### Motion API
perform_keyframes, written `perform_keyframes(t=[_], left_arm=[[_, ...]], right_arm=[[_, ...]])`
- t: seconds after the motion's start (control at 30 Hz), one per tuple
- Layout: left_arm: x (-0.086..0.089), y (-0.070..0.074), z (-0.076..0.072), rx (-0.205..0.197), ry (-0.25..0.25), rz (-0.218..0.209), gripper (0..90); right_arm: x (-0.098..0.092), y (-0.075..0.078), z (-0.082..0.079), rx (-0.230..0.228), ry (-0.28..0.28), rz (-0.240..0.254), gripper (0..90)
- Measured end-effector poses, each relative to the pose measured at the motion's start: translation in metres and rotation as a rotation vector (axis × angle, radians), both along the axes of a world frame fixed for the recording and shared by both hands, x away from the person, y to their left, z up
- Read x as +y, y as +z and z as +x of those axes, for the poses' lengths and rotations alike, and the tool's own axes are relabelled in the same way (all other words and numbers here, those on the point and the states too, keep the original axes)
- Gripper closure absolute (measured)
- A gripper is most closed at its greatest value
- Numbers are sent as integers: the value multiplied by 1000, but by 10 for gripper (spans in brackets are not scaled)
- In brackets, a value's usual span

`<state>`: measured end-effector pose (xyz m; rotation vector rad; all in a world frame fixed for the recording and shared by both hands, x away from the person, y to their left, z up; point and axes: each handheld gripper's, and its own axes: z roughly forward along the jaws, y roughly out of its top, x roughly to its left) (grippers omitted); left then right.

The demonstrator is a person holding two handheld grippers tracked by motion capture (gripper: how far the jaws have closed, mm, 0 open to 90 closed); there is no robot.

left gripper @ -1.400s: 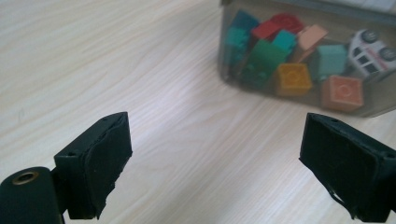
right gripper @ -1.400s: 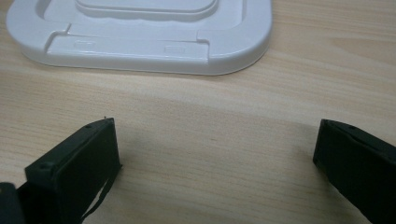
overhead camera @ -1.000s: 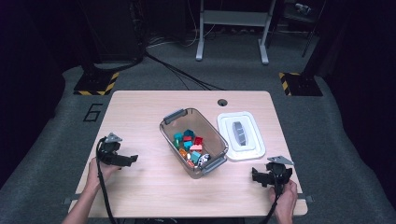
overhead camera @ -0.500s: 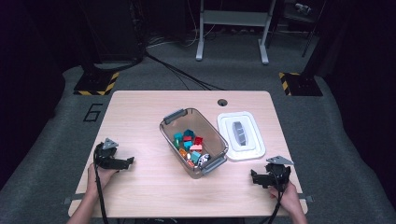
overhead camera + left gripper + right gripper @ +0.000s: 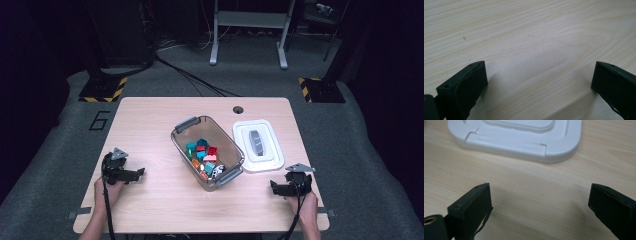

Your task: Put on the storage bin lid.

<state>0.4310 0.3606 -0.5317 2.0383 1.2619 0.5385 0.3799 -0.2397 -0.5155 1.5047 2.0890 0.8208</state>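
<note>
At the middle of the tabletop (image 5: 150, 120) stands a clear bin (image 5: 207, 152) with grey handles at both ends, its floor strewn with small coloured toy pieces (image 5: 202, 156). Just beside it, on the person's right, lies its white lid (image 5: 258, 145), flat, with a grey grip at its centre. The right claw (image 5: 283, 188) rests low near the front edge, jaws wide apart and empty; its own view looks over bare wood to the lid's near rim (image 5: 524, 146). The left claw (image 5: 131, 174) sits well apart from the bin on the other side, jaws likewise spread with nothing between them, facing plain wood.

If the lid is next, the likeliest trouble is its thin, flat rim: open jaws coming in low could push it along the wood or nudge the bin rather than catch hold. A grip near one corner would probably let it tilt and slip.
</note>
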Motion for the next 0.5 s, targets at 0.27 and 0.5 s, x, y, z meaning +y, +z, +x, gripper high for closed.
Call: perform_keyframes(t=[0.27,0.5], left_arm=[[0,1,1,11,-7,5,1],[-1,0,2,5,-5,1,1]], right_arm=[[8,24,38,2,-24,86,0],[30,37,74,25,-4,54,0]])
